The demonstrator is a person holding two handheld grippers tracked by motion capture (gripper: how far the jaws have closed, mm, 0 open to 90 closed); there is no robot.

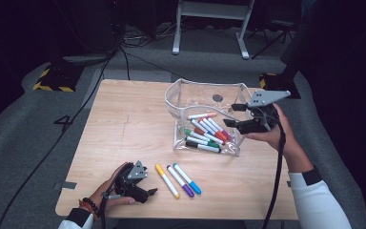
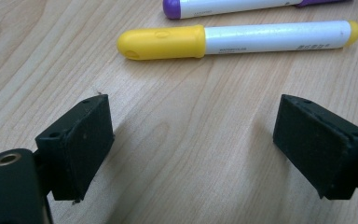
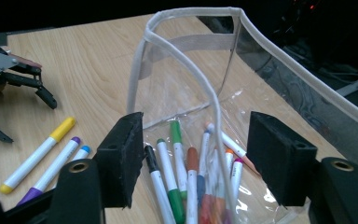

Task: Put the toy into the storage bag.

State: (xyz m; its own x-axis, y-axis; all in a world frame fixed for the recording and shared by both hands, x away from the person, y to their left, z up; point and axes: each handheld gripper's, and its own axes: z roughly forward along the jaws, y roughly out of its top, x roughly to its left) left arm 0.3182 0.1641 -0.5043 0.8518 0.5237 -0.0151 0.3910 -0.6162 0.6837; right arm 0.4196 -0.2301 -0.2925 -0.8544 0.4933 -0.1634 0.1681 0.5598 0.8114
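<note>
A clear pouch (image 1: 181, 98) with white trim stands open on the wooden table (image 1: 128, 119) and holds several markers (image 1: 206, 133). My right gripper (image 1: 229, 114) hovers open at the pouch's right side. In the right gripper view its jaws (image 3: 196, 158) straddle the pouch's white rim (image 3: 142, 65) above the markers (image 3: 192, 172) inside. A yellow marker (image 1: 167, 181), a purple one (image 1: 180, 181) and a blue one (image 1: 187, 178) lie side by side near the front edge. My left gripper (image 1: 150, 180) rests open just left of them, with the yellow marker (image 2: 237, 39) ahead of its empty jaws (image 2: 193, 144).
Bare wood stretches across the table's left and rear left. The purple marker (image 2: 223, 5) lies just beyond the yellow one. Cables and a metal stand (image 1: 212, 24) sit on the grey floor behind the table. In the right gripper view the left gripper (image 3: 9, 70) appears at upper left.
</note>
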